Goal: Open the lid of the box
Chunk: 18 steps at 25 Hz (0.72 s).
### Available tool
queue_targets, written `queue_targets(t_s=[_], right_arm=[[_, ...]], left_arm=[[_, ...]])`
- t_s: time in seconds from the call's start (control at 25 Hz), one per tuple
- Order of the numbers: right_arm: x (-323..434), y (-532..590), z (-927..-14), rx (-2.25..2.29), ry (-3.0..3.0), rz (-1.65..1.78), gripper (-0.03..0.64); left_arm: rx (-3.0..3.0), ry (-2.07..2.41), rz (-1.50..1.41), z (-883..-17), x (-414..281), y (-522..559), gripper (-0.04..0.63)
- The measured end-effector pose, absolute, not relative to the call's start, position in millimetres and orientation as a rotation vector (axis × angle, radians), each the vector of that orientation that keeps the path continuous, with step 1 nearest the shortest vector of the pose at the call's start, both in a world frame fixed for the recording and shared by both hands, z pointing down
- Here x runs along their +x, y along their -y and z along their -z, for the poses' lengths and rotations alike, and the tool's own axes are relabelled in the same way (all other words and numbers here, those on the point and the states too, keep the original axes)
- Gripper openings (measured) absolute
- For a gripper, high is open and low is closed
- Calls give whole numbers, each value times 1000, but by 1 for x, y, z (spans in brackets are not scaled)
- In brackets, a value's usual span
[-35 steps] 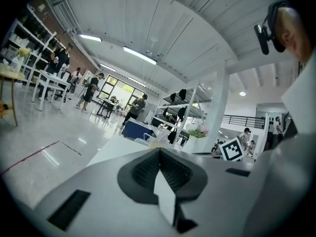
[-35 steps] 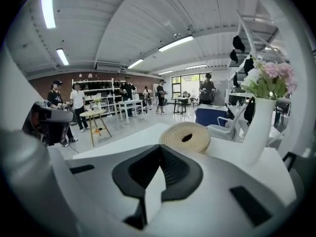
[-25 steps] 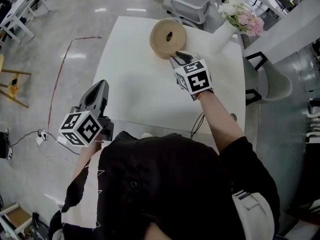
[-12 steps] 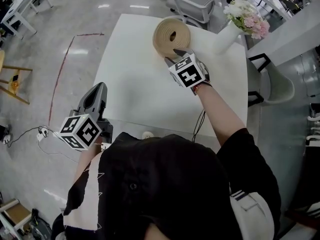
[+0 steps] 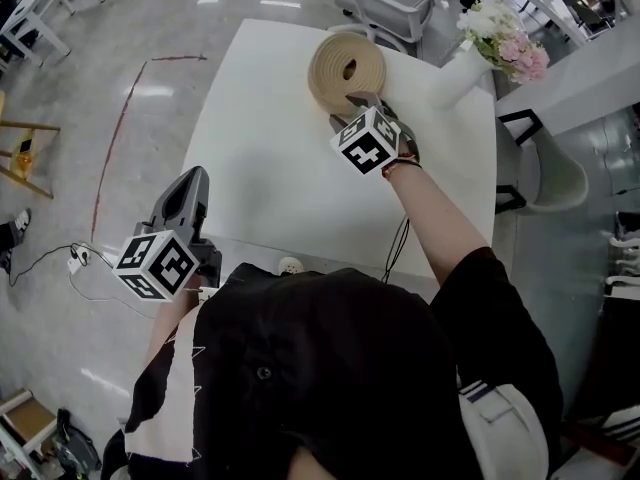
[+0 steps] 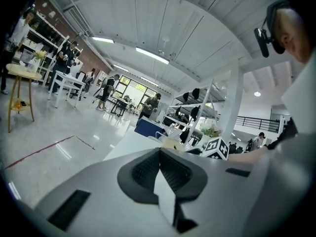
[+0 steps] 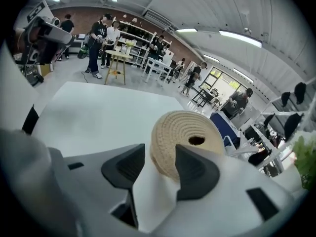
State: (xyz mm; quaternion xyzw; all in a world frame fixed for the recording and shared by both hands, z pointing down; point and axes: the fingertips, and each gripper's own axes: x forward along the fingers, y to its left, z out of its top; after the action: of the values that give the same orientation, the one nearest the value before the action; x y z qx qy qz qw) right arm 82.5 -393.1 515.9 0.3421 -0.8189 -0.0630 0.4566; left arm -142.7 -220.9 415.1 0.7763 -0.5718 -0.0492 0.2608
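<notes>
white table (image 5: 262,173), woven box (image 5: 346,70), flower vase (image 5: 452,66) beside, grey chair (image 5: 388,4) behind

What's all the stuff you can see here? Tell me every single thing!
table: one, white, middle of the floor
box: one, beige, woven and round, far end of the table
vase: one, white, far right corner of the table
flowers: one bunch, white and pink, in the vase
chair: one, grey, behind the table
line: one, red, on the floor left of the table
stool: one, wooden, far left
top: one, black, on the person
left gripper: one, grey, near left of the table, shut, empty
right gripper: one, grey, at the box, jaws opening around its near edge
</notes>
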Motion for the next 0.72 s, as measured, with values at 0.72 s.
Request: queue_targets(t_s=[0.72], right_arm=[[85,405,-525,878,2008,318,156]], left_arm=[[2108,1538,88,-421,-139,228,8]])
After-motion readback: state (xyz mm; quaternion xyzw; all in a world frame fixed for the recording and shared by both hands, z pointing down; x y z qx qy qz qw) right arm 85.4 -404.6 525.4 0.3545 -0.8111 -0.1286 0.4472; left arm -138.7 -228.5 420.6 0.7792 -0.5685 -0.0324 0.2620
